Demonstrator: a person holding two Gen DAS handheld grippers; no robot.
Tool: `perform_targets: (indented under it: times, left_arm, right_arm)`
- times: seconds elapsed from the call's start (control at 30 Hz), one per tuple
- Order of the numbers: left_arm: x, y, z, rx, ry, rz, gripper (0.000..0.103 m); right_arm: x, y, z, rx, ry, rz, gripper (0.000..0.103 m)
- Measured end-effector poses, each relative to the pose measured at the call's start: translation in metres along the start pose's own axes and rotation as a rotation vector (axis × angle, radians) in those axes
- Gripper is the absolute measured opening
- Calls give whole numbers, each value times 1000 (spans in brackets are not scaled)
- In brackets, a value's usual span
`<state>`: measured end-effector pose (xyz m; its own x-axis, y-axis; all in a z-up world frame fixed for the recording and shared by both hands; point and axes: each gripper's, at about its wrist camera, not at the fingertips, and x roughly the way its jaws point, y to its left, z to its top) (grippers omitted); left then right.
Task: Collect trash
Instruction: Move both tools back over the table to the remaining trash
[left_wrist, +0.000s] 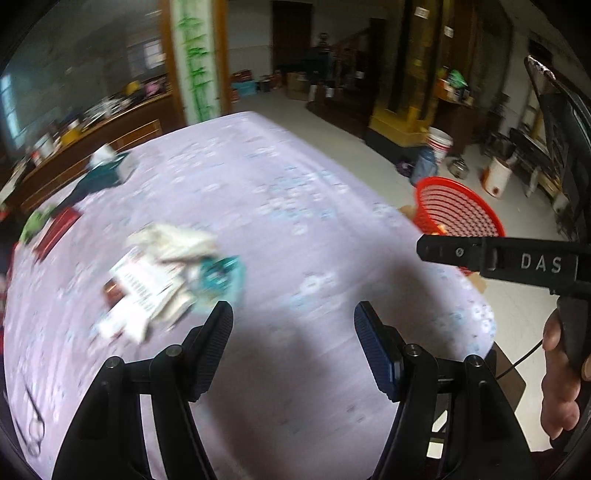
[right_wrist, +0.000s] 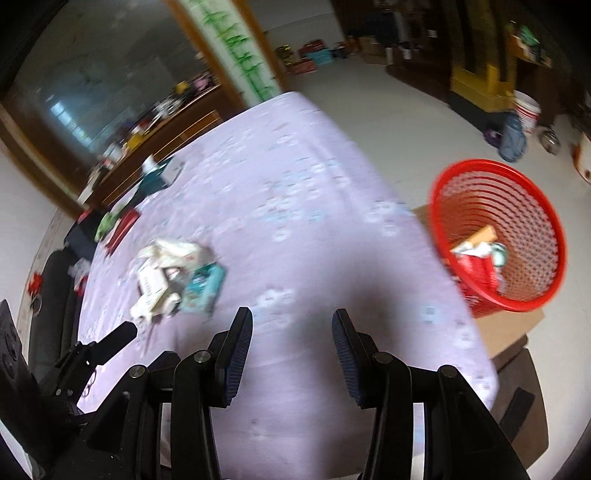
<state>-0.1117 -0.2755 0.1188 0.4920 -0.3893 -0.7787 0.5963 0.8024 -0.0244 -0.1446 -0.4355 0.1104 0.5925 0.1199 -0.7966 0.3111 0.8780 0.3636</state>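
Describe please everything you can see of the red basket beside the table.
The red basket is a round, open-topped bin of what looks like plastic mesh, with a solid rim. It stands on a flat piece of brown cardboard on the floor, just past the table's right edge, and appears tilted in this fisheye view. Inside lie some discarded packages: red, white, tan and teal pieces. Neither gripper touches it.

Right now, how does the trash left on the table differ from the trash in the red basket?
The table trash lies as a loose pile of white and teal wrappers on the lilac cloth; the basket trash sits inside the red basket beside the table, showing red, white and tan pieces. The pile spreads wide; the basket load is bunched. Both look like empty packaging.
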Motion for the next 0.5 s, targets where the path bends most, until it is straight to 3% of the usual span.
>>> perform_targets:
  times: [0.4, 0.5]
  left_arm:
    - [-34, 111, -50, -222, 25, 149, 67]
    - [-39, 129, -59, -251, 32, 172, 67]
  right_arm:
    - [69, 93, 3, -136, 121, 80, 55]
    - [82, 117, 12, -215, 101, 72, 57]
